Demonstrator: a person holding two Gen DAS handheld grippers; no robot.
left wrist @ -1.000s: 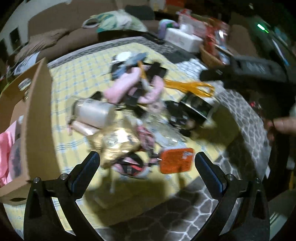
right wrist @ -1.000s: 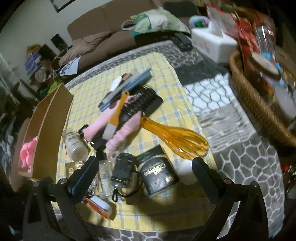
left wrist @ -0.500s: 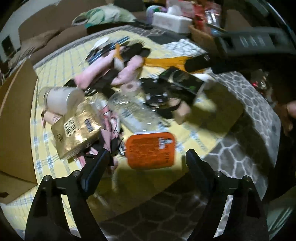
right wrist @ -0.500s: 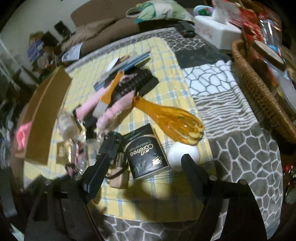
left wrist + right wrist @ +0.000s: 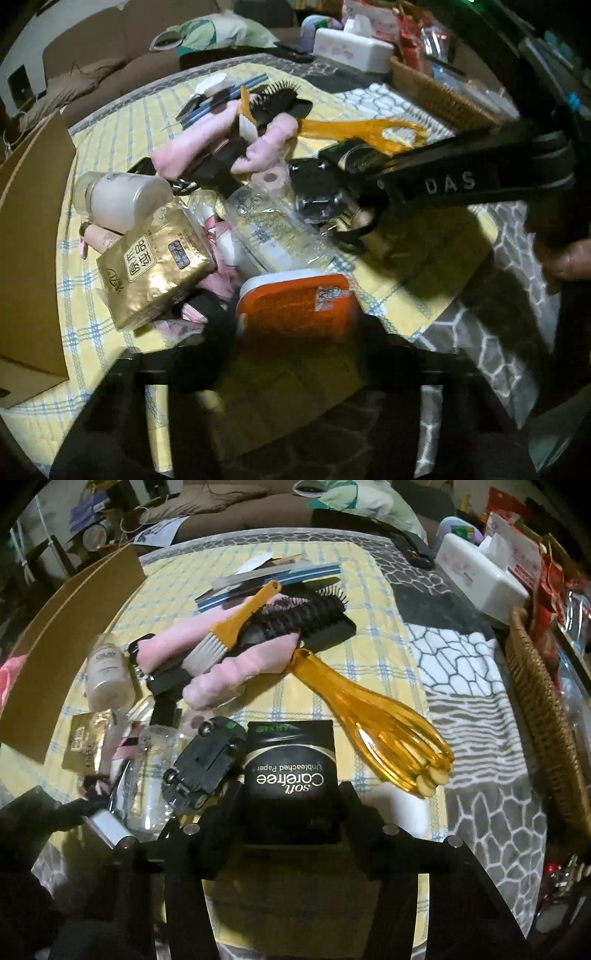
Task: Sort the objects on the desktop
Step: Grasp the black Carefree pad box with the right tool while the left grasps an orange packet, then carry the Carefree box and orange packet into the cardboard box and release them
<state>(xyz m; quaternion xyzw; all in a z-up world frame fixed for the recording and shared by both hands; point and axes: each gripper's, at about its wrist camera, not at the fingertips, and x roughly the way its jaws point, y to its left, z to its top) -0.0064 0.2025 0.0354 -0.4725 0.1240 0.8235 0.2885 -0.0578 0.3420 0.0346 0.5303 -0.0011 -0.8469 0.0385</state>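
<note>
My left gripper point(image 5: 295, 325) just closing, jaws flanking the orange box point(image 5: 295, 306) beside the gold packet point(image 5: 155, 273), my right gripper point(image 5: 290, 801) closing around the black Carefree pack point(image 5: 291, 771) just beside the gold packet's far neighbour, the toy car point(image 5: 207, 760), contact unclear on both

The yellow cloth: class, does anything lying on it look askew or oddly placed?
Yes. The orange brush lies propped across the pink rolls and black hairbrush, not flat. The white bottle lies tipped on its side beside the cardboard box.
</note>
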